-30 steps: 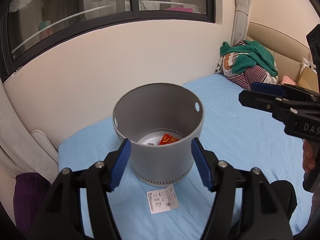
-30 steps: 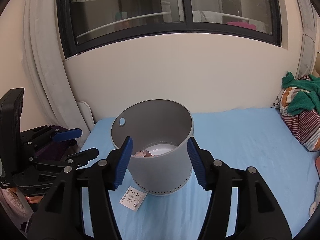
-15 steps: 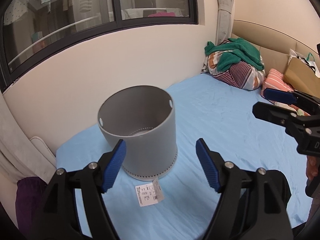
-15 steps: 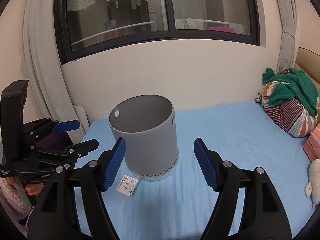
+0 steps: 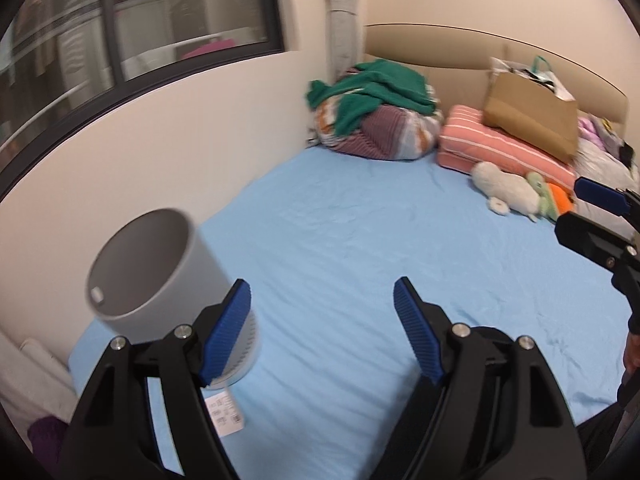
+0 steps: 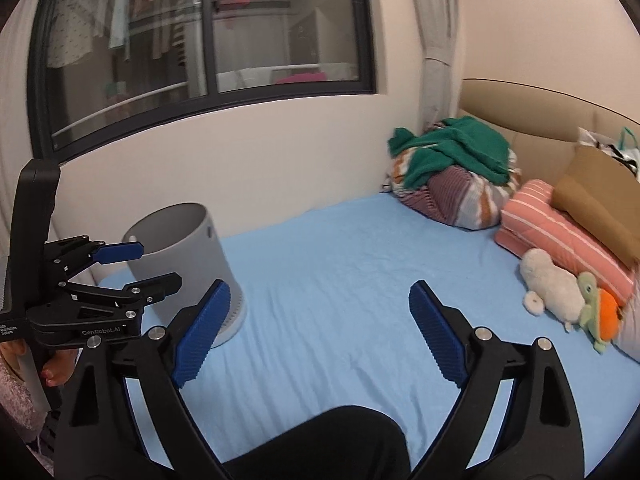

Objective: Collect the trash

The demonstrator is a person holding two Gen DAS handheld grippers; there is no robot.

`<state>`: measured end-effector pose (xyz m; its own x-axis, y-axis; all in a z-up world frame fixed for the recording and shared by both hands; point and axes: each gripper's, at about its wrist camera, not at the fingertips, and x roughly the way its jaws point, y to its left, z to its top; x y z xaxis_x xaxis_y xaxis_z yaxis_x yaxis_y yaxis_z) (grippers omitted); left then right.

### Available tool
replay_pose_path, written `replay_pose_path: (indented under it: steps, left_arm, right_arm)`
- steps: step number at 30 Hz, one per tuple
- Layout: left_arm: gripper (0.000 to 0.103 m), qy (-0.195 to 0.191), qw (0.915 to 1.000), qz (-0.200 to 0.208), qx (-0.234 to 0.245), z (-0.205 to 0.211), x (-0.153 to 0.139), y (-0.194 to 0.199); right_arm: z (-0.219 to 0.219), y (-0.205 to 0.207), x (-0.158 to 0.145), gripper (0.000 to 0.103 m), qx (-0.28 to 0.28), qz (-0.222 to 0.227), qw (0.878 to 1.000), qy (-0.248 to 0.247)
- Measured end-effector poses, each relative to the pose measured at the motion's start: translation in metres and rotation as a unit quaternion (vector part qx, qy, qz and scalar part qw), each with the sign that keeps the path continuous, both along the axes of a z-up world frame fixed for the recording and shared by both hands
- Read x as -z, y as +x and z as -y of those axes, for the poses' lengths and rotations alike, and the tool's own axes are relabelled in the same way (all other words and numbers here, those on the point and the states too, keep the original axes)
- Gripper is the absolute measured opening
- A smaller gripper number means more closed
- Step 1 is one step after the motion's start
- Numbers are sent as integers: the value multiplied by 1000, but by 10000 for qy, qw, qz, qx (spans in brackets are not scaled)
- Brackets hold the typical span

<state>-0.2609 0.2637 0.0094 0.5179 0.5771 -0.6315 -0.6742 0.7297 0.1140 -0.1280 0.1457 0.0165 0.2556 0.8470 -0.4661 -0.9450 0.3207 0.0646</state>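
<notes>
Far left on the bed (image 6: 340,280), pushed up near the wall, sits the grey bin (image 6: 180,256), probably parked there so whatever gets picked up can just be dropped in; its inside can't be seen from these angles. A small printed paper slip (image 5: 224,414) lies flat on the sheet right at the bin's base, and that looks like the trash left to grab. The left tongs (image 5: 322,326) are spread apart with nothing between them; in the left wrist view the slip sits low and left of their gap, half hidden behind the left finger. The right tongs (image 6: 320,334) have just been opening and stand wide with only bare sheet between, the bin off to their left. Further right, the striped bundle (image 6: 456,196), pink pillow (image 6: 560,240) and plush toys (image 6: 560,284) look like bedding stuff, not trash.
</notes>
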Motion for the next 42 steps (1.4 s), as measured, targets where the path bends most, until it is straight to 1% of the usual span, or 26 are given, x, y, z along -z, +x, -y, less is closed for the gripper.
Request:
replay_pose_path:
  steps: [3, 6, 8, 10, 12, 15, 16, 19, 21, 22, 24, 27, 29, 33, 36, 42]
  left_arm:
    - [74, 3, 9989, -18, 458, 16, 4, 34]
    - [75, -38, 9959, -5, 909, 35, 9, 62]
    - [78, -50, 9934, -38, 1142, 47, 13, 78]
    - [79, -34, 9904, -100, 1379, 61, 17, 98]
    - [80, -106, 9847, -140, 1731, 78, 21, 116]
    - [80, -187, 9740, -207, 2246, 103, 27, 146]
    - [80, -203, 9702, -221, 2403, 113, 29, 154]
    - [80, -309, 9560, -239, 2909, 143, 34, 181]
    - [80, -341, 9462, -258, 3208, 163, 36, 195]
    - [80, -332, 9415, -278, 3343, 174, 36, 203]
    - [80, -292, 9349, -314, 3523, 190, 38, 213]
    - [80, -248, 9270, -334, 3727, 208, 37, 224]
    - [80, -200, 9238, -332, 3810, 217, 36, 227]
    - [81, -148, 9202, -360, 3894, 227, 36, 237]
    - [81, -159, 9173, -434, 3955, 233, 38, 242]
    - [81, -126, 9139, -534, 4023, 238, 36, 244]
  right_arm:
    - [36, 26, 7, 90, 663, -62, 9978, -25]
    - [68, 48, 14, 90, 1244, -226, 9919, -88]
    - [87, 58, 17, 90, 1597, -289, 9867, -111]
    - [111, 67, 21, 93, 2080, -280, 9776, -163]
    - [131, 74, 25, 93, 2535, -244, 9667, -239]
    - [169, 85, 30, 93, 3318, -220, 9421, -428]
    - [184, 88, 32, 93, 3604, -220, 9313, -482]
    - [225, 94, 35, 94, 4281, -248, 9015, -588]
    - [249, 96, 38, 94, 4626, -290, 8837, -652]
    - [259, 98, 40, 95, 4759, -308, 8763, -687]
    - [277, 98, 43, 95, 4992, -323, 8625, -767]
    - [300, 96, 50, 95, 5322, -348, 8411, -899]
    - [315, 92, 53, 95, 5492, -362, 8297, -929]
    - [333, 79, 56, 95, 5733, -356, 8129, -964]
    - [343, 76, 55, 95, 5888, -369, 8021, -932]
    - [353, 77, 53, 95, 5971, -563, 7959, -827]
